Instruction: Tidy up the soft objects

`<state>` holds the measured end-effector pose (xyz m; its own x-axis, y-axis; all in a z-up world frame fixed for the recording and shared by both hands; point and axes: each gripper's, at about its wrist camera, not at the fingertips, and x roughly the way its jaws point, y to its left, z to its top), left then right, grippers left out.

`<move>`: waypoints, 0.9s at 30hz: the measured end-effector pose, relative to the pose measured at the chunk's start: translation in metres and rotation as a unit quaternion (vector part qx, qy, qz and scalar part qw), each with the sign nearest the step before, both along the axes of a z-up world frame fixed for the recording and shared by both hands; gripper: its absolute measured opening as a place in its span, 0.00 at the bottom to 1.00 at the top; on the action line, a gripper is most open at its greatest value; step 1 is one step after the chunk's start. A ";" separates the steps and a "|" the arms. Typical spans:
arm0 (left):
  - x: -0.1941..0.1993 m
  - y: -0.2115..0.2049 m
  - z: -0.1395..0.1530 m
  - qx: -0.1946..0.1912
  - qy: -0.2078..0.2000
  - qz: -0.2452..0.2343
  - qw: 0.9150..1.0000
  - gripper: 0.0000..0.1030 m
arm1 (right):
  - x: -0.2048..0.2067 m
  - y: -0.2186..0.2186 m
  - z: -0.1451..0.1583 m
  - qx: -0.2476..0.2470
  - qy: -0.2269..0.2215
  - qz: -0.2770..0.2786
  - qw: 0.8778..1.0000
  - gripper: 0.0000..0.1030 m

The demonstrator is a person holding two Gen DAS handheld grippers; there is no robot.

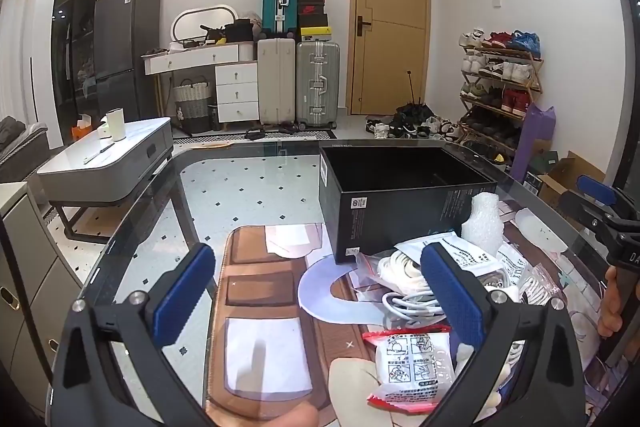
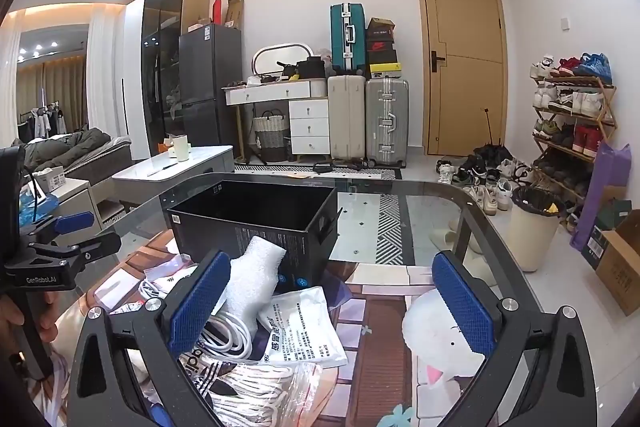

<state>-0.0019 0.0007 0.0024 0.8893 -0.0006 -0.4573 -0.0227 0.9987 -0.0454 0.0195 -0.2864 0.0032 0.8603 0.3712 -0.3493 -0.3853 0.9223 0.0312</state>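
Observation:
An empty black box [image 1: 404, 203] [image 2: 256, 223] stands open on the glass table. In front of it lies a pile of soft items: a white foam roll [image 1: 484, 223] [image 2: 256, 275], white coiled cables [image 1: 404, 291] [image 2: 228, 335], a white printed pouch [image 2: 304, 327] [image 1: 452, 247], a red-edged packet [image 1: 416, 363] and a bag of white laces [image 2: 256, 387]. My left gripper [image 1: 320, 291] is open and empty, left of the pile. My right gripper [image 2: 332, 299] is open and empty, above the pile's right side.
A printed mat [image 1: 260, 307] covers the near part of the glass table [image 2: 400, 195]. A bin [image 2: 532, 227], shoes and a shoe rack [image 2: 572, 123] stand on the floor to the right. A low white table [image 1: 108, 163] stands to the left.

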 end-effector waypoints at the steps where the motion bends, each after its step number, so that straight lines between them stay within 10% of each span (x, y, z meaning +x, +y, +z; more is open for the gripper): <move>1: 0.000 0.001 0.000 -0.001 0.000 0.000 1.000 1.00 | 0.000 0.000 0.000 -0.001 0.001 -0.001 1.000 1.00; 27: -0.003 0.002 0.003 -0.001 -0.006 -0.002 1.000 1.00 | 0.000 -0.001 0.001 -0.001 0.003 -0.001 1.000 1.00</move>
